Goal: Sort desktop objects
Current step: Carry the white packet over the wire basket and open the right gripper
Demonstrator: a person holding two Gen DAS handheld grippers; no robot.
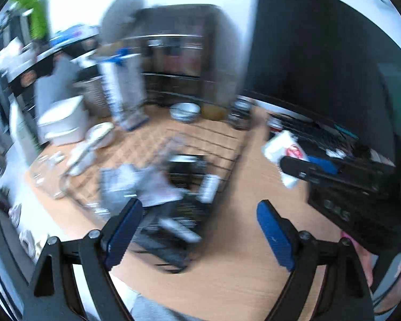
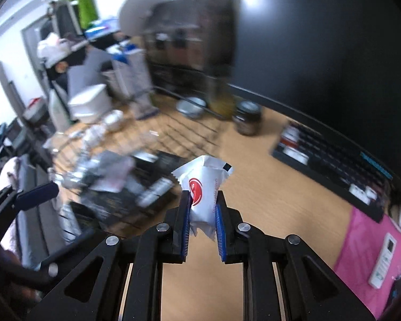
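My right gripper [image 2: 202, 196] is shut on a white packet [image 2: 204, 187] with a red round logo, held upright above the wooden desk [image 2: 254, 176]. The same white packet [image 1: 279, 147] shows in the left wrist view at the right, in the right gripper's black fingers [image 1: 304, 169]. My left gripper [image 1: 200, 208] hangs open over the desk, nothing between its blue pads [image 1: 124, 230]. A black wire basket [image 1: 200, 144] with dark boxes and silver packets lies ahead of it, blurred. In the right wrist view the wire basket [image 2: 173, 133] lies left of the packet.
A keyboard [image 2: 331, 157] runs along the right under a dark monitor [image 2: 334, 53]. A dark jar [image 2: 247, 117], a metal bowl [image 2: 192, 105], a white container [image 2: 91, 103] and a tall carton [image 1: 123, 91] stand at the back. A pink cloth [image 2: 374, 240] holds a white remote [image 2: 382, 262].
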